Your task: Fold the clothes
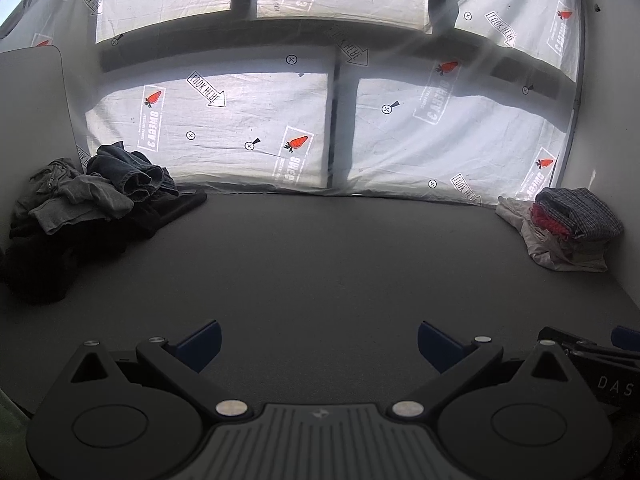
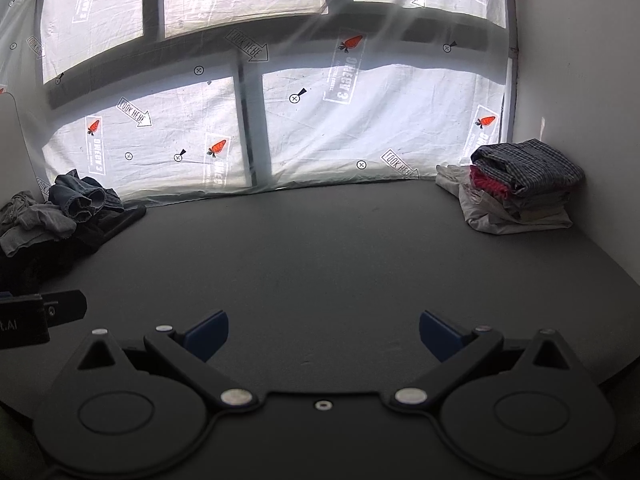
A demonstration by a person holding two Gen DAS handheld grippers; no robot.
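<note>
Left black two-finger gripper with blue pads: jaws spread wide, nothing between them, low over the dark grey table surface.

Right black two-finger gripper with blue pads: jaws likewise spread wide and empty, just beside the left one, over the near part of the table.

Loose heap of unfolded clothes, grey, black and blue denim: on the table's far left corner, well apart from both grippers.

Folded stack, checked dark cloth over red over pale cream fabric: on the table's far right corner, against the white side wall.

Translucent white printed sheet with carrot logos and "LOOK HERE" arrows: hanging behind the table's far edge, backlit.
</note>
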